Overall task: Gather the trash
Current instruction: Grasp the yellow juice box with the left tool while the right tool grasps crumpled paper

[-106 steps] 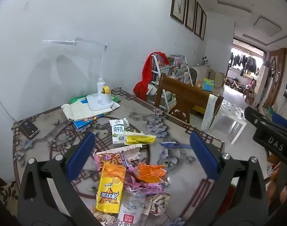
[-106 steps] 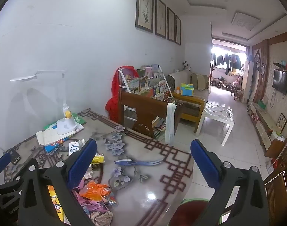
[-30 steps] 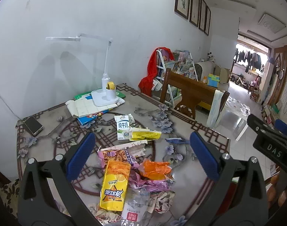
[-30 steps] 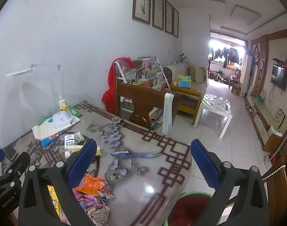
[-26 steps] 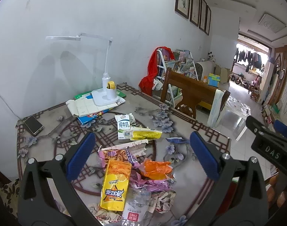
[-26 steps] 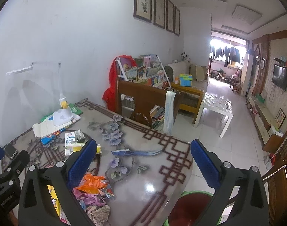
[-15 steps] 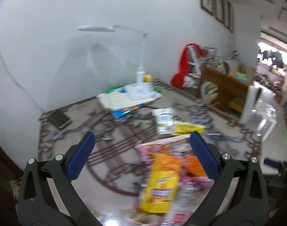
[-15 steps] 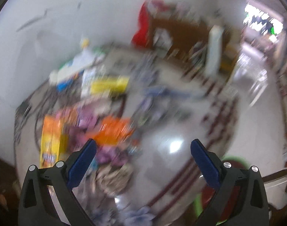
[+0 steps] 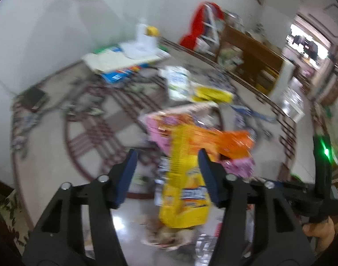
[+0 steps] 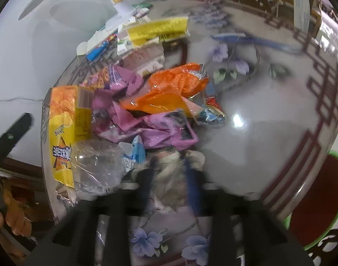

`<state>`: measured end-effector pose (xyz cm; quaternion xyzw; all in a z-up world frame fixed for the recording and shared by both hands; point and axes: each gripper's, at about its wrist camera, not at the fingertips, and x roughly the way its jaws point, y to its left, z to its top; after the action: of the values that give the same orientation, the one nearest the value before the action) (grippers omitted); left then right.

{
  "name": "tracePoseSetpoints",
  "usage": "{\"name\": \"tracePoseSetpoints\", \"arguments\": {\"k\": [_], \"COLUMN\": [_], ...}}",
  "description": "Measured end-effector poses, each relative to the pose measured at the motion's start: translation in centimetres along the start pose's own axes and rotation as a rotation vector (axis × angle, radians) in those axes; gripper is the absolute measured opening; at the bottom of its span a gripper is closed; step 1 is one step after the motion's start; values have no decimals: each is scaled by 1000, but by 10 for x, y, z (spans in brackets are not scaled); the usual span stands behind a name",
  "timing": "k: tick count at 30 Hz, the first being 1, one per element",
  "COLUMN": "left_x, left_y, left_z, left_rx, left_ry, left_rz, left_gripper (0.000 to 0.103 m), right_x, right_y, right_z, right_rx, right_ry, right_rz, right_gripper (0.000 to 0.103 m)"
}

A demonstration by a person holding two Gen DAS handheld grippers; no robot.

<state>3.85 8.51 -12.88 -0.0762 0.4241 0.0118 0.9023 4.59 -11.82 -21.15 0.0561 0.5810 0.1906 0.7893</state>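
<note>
Since a second ago both claws have dropped from a high view of the room to the litter heap on the bench (image 10: 268, 119). The right claw (image 10: 169, 177), low in its frame, has snapped together on a crumpled grey paper wad (image 10: 171, 186); the left claw (image 9: 168, 173) is closing, with the yellow snack bag (image 9: 186, 177) between its jaws but not clearly pinched. Judgement: collection has begun, with the red bin (image 10: 317, 201) waiting at lower right.

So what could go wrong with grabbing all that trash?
The right gripper has shut on a crumpled wad; it might drag the purple wrapper along. The left gripper is closing around the yellow chip bag, which may slip. The bin stands below the table edge, so pieces might miss it.
</note>
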Motion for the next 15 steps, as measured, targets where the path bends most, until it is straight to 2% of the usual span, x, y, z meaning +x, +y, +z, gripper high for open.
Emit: {"name": "tracePoseSetpoints", "arguments": {"k": [4, 11, 15], "left_x": [21, 51, 55], "left_y": [-22, -24, -17], "left_z": [-2, -6, -11], "left_rx": [52, 69, 20], "left_ry": [27, 114, 144], "left_rz": [-5, 31, -2], "left_gripper": [53, 54, 42], "right_x": [-14, -32, -49], "right_y": [1, -1, -3], "right_z": [2, 6, 6], "right_rx": [-23, -46, -31], "right_ry": [-38, -93, -133], "right_rz": [-15, -10, 7], "right_gripper": [14, 14, 14]}}
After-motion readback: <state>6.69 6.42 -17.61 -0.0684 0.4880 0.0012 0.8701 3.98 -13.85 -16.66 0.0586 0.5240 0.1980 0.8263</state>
